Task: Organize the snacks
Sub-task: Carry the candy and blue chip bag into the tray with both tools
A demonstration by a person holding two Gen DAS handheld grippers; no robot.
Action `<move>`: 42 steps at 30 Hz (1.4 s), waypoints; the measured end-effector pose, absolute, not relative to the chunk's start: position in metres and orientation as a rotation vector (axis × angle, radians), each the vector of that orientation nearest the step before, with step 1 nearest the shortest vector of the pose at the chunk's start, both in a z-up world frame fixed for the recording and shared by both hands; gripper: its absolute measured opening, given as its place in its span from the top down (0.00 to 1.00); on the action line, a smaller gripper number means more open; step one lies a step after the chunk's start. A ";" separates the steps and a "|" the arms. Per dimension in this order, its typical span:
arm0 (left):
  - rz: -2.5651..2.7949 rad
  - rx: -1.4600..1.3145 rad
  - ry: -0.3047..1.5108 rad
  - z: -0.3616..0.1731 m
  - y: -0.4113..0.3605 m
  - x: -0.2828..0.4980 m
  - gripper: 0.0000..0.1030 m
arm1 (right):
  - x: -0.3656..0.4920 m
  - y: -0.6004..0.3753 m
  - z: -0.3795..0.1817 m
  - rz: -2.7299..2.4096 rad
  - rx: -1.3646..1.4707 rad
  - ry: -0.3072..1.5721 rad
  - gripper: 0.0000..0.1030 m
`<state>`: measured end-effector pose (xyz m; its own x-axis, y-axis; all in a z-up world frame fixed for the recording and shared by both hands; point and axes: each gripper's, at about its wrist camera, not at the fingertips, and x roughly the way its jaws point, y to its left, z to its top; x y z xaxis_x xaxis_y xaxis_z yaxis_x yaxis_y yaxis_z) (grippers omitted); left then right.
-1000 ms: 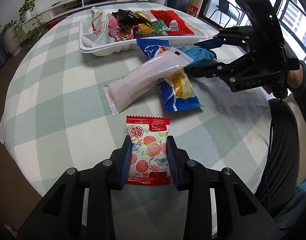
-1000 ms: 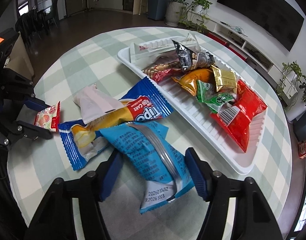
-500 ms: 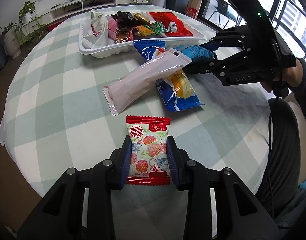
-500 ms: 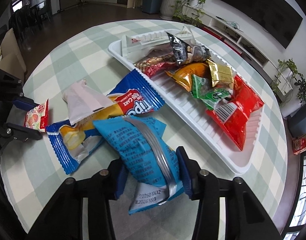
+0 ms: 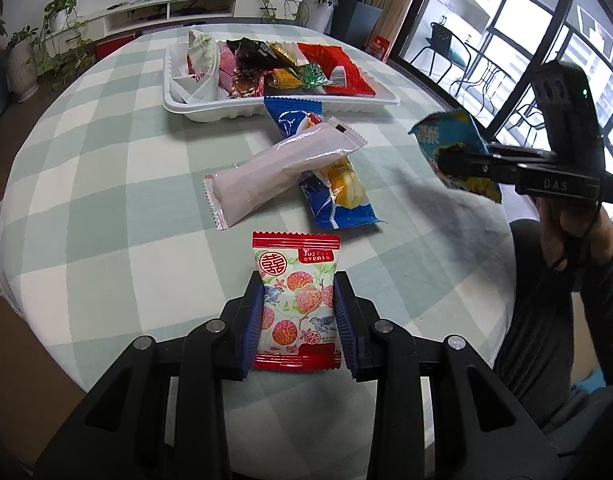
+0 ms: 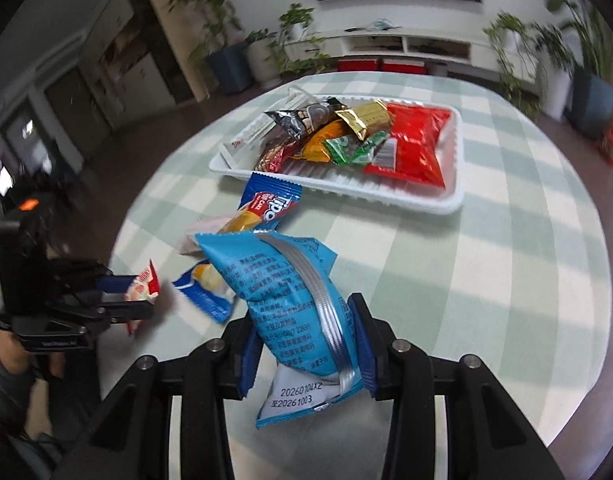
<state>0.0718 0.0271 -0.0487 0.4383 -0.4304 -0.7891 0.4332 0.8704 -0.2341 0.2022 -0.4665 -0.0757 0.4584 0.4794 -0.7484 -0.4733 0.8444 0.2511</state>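
Note:
My left gripper [image 5: 298,280] is shut on a red-and-white lychee snack packet [image 5: 296,256], low over the table's near edge. The jaws of my right gripper [image 6: 304,316] are closing, and their pads press a light blue snack bag [image 6: 274,272] that hangs clear of the table. In the left wrist view that bag [image 5: 446,132] and the right gripper [image 5: 462,164] are at the right, held by a hand. A white tray [image 5: 210,114] at the far side holds several snacks. A pale pink packet [image 5: 282,172] lies across a dark blue cake packet [image 5: 338,204].
The round table wears a green-and-white checked cloth [image 5: 106,184]. The tray rim [image 6: 426,204] lies ahead of the right gripper, with the dark blue cake packet [image 6: 270,204] in front of it. A person's sleeve [image 5: 554,320] is at the right edge.
The right gripper's jaws closed in on the light blue bag and lifted it off the other packets, rolling and moving right in the left wrist view. The left gripper and its packet stayed put.

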 end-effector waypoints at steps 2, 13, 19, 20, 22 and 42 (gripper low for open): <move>-0.547 -0.024 0.959 -0.040 0.031 0.070 0.70 | 0.200 -0.474 -0.078 0.582 0.089 0.941 0.58; -0.573 -0.130 0.844 0.014 0.051 0.099 0.70 | 0.210 -0.525 -0.070 0.495 0.370 0.922 0.58; -0.572 -0.134 0.783 0.047 0.054 0.146 0.70 | 0.233 -0.536 -0.043 0.459 0.409 0.875 0.58; -0.570 -0.133 0.771 0.054 0.054 0.156 0.70 | 0.238 -0.535 -0.035 0.459 0.408 0.863 0.58; -0.568 -0.128 0.756 0.066 0.052 0.178 0.70 | 0.248 -0.531 -0.022 0.467 0.397 0.838 0.58; -0.555 -0.050 0.848 0.021 -0.009 0.337 0.70 | 0.382 -0.428 -0.039 0.408 0.234 0.948 0.58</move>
<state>0.3374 -0.0087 0.0211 0.5285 -0.4841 -0.6974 0.4456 0.8574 -0.2575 0.3821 -0.4279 -0.0392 0.5153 0.4373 -0.7370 -0.2354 0.8992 0.3689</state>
